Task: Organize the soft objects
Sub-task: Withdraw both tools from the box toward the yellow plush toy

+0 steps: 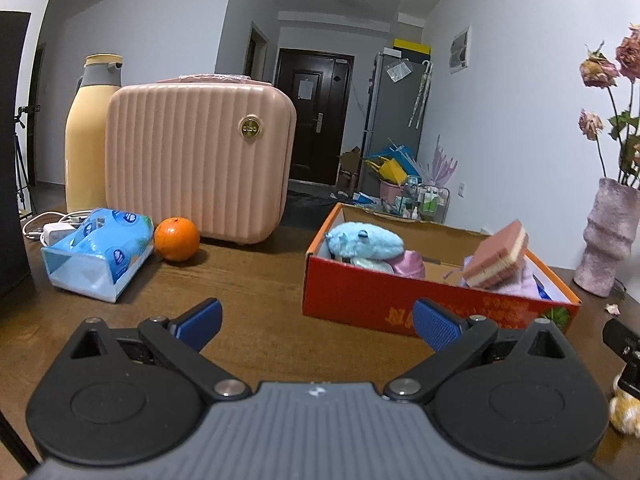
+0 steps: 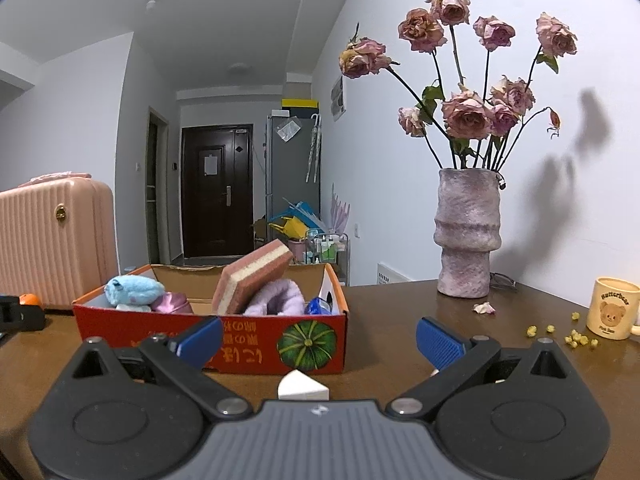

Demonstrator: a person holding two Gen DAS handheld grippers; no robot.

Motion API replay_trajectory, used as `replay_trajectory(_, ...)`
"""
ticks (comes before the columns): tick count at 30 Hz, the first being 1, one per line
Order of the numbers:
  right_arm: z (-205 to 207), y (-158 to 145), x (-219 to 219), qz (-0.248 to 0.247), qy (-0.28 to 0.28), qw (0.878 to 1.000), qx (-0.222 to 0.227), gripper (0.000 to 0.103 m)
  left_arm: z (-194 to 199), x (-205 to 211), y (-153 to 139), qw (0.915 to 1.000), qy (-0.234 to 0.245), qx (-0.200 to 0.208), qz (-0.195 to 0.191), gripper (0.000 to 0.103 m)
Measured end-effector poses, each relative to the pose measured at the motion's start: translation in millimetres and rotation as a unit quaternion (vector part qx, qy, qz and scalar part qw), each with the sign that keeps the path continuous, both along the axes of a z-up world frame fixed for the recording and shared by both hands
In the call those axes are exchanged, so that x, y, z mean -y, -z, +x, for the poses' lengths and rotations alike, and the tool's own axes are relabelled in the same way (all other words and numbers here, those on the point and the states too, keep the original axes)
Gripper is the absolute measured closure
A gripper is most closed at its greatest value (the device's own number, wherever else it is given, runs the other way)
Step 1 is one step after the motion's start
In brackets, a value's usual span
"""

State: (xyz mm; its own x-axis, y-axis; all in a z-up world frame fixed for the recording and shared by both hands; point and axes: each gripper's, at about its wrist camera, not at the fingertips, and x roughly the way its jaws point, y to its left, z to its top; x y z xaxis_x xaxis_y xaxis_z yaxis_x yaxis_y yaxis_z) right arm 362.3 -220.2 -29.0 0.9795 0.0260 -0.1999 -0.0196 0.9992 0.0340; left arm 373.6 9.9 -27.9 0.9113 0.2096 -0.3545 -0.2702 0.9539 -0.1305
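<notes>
A red cardboard box [image 1: 384, 300] [image 2: 240, 332] sits on the brown table. Inside it lie a blue plush toy [image 1: 366, 240] [image 2: 134, 290], a pink satin item [image 1: 412, 264] [image 2: 172, 304], a lilac fluffy cloth [image 2: 276, 298] and a pink-and-cream sponge [image 1: 498, 256] [image 2: 252, 274] leaning upright. A blue tissue pack [image 1: 100, 252] lies at the left beside an orange [image 1: 177, 239]. My left gripper [image 1: 316, 322] is open, low over the table before the box. My right gripper [image 2: 320, 338] is open too, in front of the box. A white wedge-shaped object [image 2: 302, 386] lies just under it.
A pink ribbed case [image 1: 196, 160] [image 2: 52, 240] and a yellow bottle [image 1: 88, 132] stand behind the tissues. A white charger with cable [image 1: 56, 228] is at far left. A vase of dried roses [image 2: 468, 232] [image 1: 606, 236], a bear mug [image 2: 614, 308] and scattered yellow bits [image 2: 576, 336] are at the right.
</notes>
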Motion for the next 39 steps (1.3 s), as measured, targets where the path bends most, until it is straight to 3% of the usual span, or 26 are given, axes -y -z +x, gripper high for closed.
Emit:
replay_trajectory(25,-52,5,36,0.006,-0.006,0.999,-0.036,0.0,-64,34,13,0.9971,0.059,-0.043,0.024,0.0)
replay_trajectory(39,-49,6,53,0.021,0.018,0.998,-0.052,0.0,-51,51,35,0.9905,0.085,-0.107,0.007,0.0)
